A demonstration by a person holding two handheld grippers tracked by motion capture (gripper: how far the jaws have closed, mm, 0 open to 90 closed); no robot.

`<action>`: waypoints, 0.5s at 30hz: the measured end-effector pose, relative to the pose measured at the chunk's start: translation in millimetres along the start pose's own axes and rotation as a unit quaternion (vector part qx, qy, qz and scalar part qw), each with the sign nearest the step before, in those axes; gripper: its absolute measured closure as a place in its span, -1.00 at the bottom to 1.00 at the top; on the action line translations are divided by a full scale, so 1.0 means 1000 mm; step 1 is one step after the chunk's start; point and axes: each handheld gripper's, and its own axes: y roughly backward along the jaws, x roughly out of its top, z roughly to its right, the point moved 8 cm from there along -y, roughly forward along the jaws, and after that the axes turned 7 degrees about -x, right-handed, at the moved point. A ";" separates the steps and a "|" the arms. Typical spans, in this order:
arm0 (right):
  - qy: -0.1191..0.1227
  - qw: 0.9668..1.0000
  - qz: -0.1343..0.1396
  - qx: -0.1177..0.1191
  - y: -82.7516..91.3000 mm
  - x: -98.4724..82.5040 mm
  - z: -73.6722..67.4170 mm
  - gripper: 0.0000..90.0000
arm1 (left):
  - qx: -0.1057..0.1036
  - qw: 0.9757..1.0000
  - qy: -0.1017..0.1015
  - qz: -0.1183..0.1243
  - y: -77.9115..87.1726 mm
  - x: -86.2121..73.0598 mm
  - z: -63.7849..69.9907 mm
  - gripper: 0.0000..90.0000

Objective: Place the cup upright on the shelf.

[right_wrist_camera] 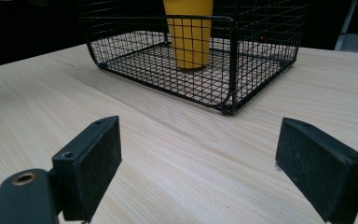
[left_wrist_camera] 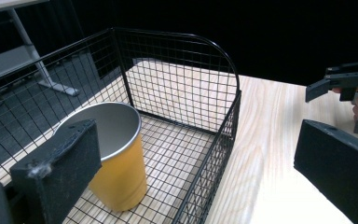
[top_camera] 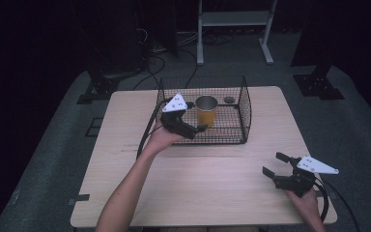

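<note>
Since the yellow metal cup (left_wrist_camera: 114, 156) looks light, hard and smooth – maybe slippery – the left gripper (top_camera: 196, 129), wide open and holding nothing, should pinch its sides.

1. wire basket (top_camera: 244, 113) is open on top; its mesh walls block entry from the sides.
2. yellow cup (top_camera: 206, 111) fills the basket's left middle; its right half is free.
3. table (top_camera: 212, 188) in front lies bare.

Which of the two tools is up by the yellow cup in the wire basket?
The left tool. Its open jaws sit at the basket's near-left edge, right beside the yellow cup. The right tool, also open, hovers over bare table at the near-right corner.
</note>
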 end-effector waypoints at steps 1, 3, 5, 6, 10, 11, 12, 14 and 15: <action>0.000 1.000 0.000 0.000 0.000 0.000 0.000 -0.71 | 0.000 1.000 -0.003 0.000 0.001 0.000 0.001 -1.00; 0.001 1.000 -0.001 0.000 0.000 0.000 0.000 -0.71 | 0.002 1.000 -0.005 -0.003 0.001 -0.002 0.004 -1.00; 0.002 1.000 -0.001 -0.001 0.000 0.000 0.000 -0.71 | 0.004 1.000 -0.006 -0.005 0.002 -0.003 0.005 -1.00; 0.002 1.000 -0.001 -0.001 0.000 0.000 0.000 -0.71 | 0.004 1.000 -0.006 -0.006 0.003 -0.004 0.006 -1.00; 0.002 1.000 -0.001 -0.001 0.000 0.000 0.000 -0.71 | 0.004 1.000 -0.004 -0.006 0.006 -0.010 0.010 -1.00; 0.002 1.000 -0.001 -0.001 0.000 0.000 0.000 -0.70 | 0.004 1.000 -0.004 -0.007 0.007 -0.011 0.010 -1.00; 0.002 1.000 -0.001 -0.001 0.000 0.000 0.000 -0.70 | 0.006 1.000 -0.003 -0.005 0.008 -0.012 0.011 -1.00; 0.002 1.000 -0.001 -0.002 0.000 0.000 0.000 -0.70 | 0.006 1.000 -0.001 -0.004 0.011 -0.015 0.011 -1.00; 0.001 1.000 -0.001 -0.002 0.000 0.000 0.000 -0.70 | 0.007 1.000 0.001 -0.003 0.012 -0.016 0.011 -1.00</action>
